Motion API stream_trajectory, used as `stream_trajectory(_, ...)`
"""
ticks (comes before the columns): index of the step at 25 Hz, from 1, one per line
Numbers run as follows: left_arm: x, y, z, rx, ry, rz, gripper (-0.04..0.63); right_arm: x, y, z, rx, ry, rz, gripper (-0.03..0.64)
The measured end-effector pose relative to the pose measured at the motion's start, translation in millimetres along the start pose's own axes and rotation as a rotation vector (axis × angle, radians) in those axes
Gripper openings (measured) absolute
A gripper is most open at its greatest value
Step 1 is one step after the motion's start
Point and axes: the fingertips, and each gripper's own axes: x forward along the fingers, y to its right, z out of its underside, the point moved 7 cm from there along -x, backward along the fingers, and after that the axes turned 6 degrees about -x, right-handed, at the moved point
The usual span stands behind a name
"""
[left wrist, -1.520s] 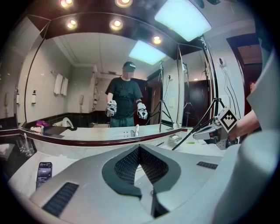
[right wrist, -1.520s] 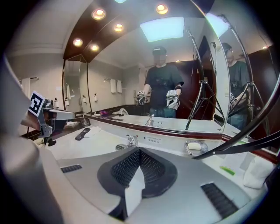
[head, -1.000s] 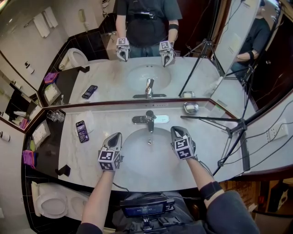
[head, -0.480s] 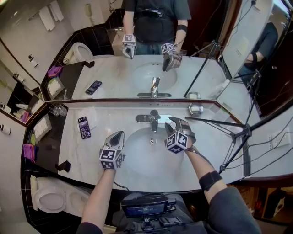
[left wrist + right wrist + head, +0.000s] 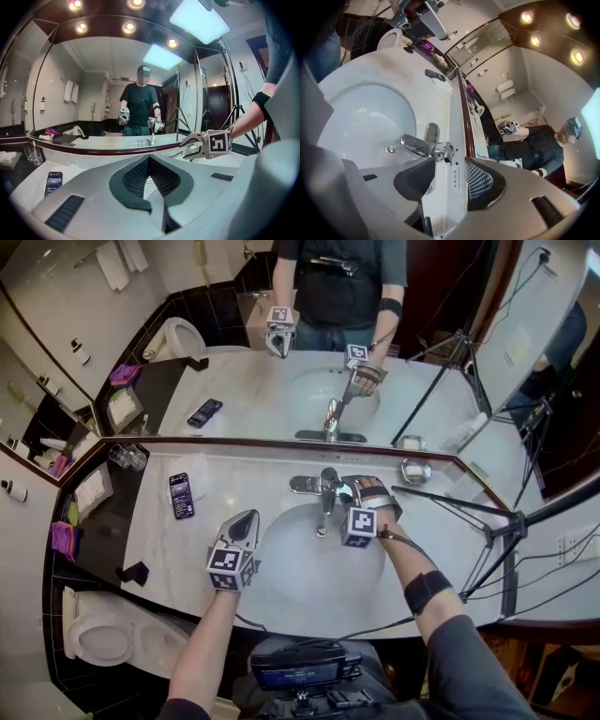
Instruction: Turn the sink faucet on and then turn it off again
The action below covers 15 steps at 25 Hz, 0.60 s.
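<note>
The chrome faucet (image 5: 327,486) stands at the back rim of the white sink (image 5: 300,573); I see no water running. My right gripper (image 5: 349,491) is right beside the faucet's top, rolled onto its side. In the right gripper view its jaws have just been opening and now stand open (image 5: 449,169), with the faucet's lever head (image 5: 440,151) just ahead of the gap and untouched by the pads. My left gripper (image 5: 246,518) hovers over the sink's left rim, shut and empty, its fingertips (image 5: 149,158) meeting.
A phone (image 5: 180,495) lies on the marble counter (image 5: 169,549) to the left, with drinking glasses (image 5: 127,457) behind it. A soap dish (image 5: 415,470) sits right of the faucet. Tripod legs (image 5: 487,521) cross the right counter. The mirror (image 5: 281,381) rises directly behind.
My right gripper has moved from above the sink's right side up and left to the faucet, rolling onto its side, and its jaws have opened. The left gripper stayed put.
</note>
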Motion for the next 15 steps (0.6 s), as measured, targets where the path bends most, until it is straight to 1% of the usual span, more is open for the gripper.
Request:
stream_trajectory(3, -2, -5, 2, -0.004, 0.000, -0.010, -0.004, 16, -9, 0, -0.051, -0.012, -0.031, 0.216)
stream_trajectory(7, -3, -9, 5, -0.008, -0.006, -0.021, -0.003, 27, -11, -4, -0.120, -0.016, -0.043, 0.215)
stream_trajectory(8, -3, -9, 5, -0.009, -0.007, -0.024, -0.004, 34, -14, 0, -0.149, -0.032, -0.049, 0.209)
stream_trajectory(9, -4, -10, 5, -0.010, -0.007, -0.027, -0.005, 39, -18, 3, -0.168, -0.046, -0.062, 0.184)
stream_trajectory(12, -5, -12, 5, -0.009, -0.007, -0.032, -0.005, 44, -25, 5, -0.172, -0.059, -0.091, 0.183)
stream_trajectory(15, -5, -13, 6, -0.012, -0.012, -0.033, -0.003, 44, -25, 4, -0.180, -0.069, -0.083, 0.183)
